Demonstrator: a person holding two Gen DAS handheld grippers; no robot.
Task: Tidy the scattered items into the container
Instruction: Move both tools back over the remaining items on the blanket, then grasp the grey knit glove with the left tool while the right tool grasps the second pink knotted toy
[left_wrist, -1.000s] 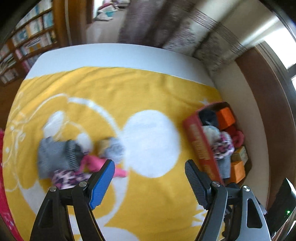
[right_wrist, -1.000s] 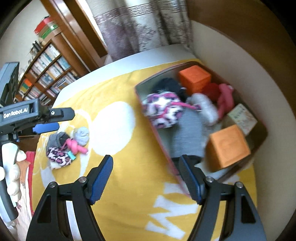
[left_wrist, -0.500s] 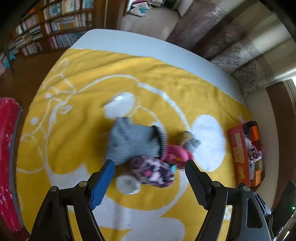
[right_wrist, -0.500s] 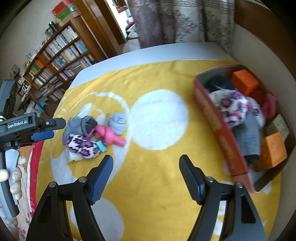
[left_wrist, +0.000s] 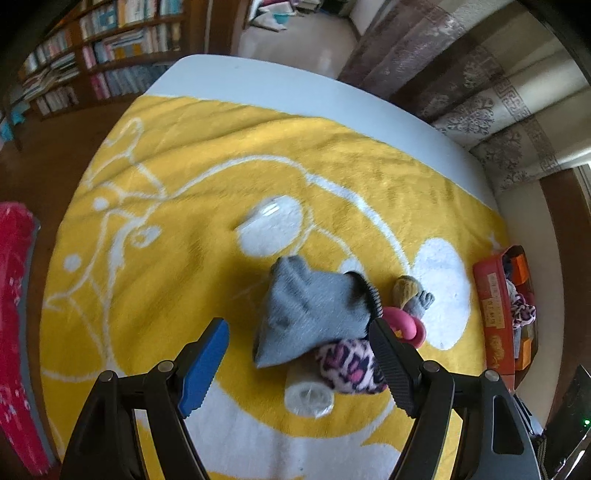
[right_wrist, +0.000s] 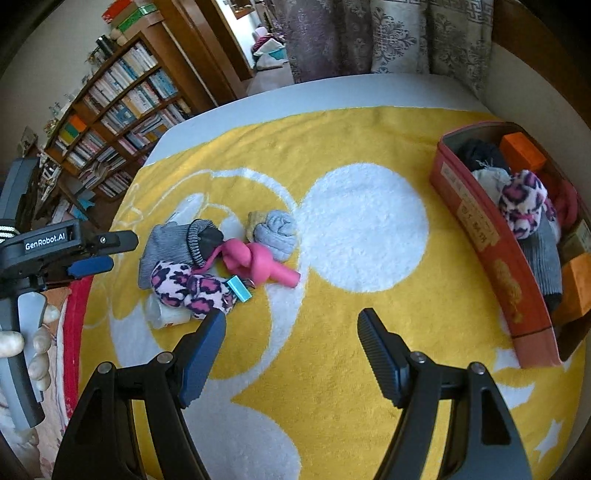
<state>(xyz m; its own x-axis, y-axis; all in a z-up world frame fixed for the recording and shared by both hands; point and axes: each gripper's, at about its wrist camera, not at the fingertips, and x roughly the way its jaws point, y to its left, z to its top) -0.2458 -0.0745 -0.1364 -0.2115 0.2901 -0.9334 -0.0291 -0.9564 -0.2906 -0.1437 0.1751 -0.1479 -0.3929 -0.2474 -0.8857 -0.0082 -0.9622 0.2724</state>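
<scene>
Several loose items lie piled on the yellow blanket (right_wrist: 332, 129): a grey sock (left_wrist: 310, 310), a pink leopard-print sock (left_wrist: 347, 363), a pink rubber toy (right_wrist: 255, 262), a rolled grey sock (right_wrist: 275, 230), a small teal item (right_wrist: 240, 288) and a white bottle (left_wrist: 308, 397). My left gripper (left_wrist: 297, 328) hangs open above the grey sock, touching nothing. My right gripper (right_wrist: 291, 321) is open and empty over bare blanket, just right of the pile. The red box (right_wrist: 491, 251) stands at the right, holding orange blocks (right_wrist: 522, 149), a leopard-print sock (right_wrist: 522, 201) and a grey sock (right_wrist: 543, 258).
Bookshelves (right_wrist: 122, 110) stand beyond the bed's far left corner and patterned curtains (right_wrist: 369, 33) hang behind it. A red cloth (left_wrist: 14, 314) lies past the blanket's left edge. A pale wall and wooden frame (left_wrist: 565, 221) run close behind the box. A hand (right_wrist: 22, 343) holds the left gripper's handle.
Both grippers have swept left across the blanket, away from the red box. The pile now sits between the left gripper's fingers, and the box has slid to the right edge of both views.
</scene>
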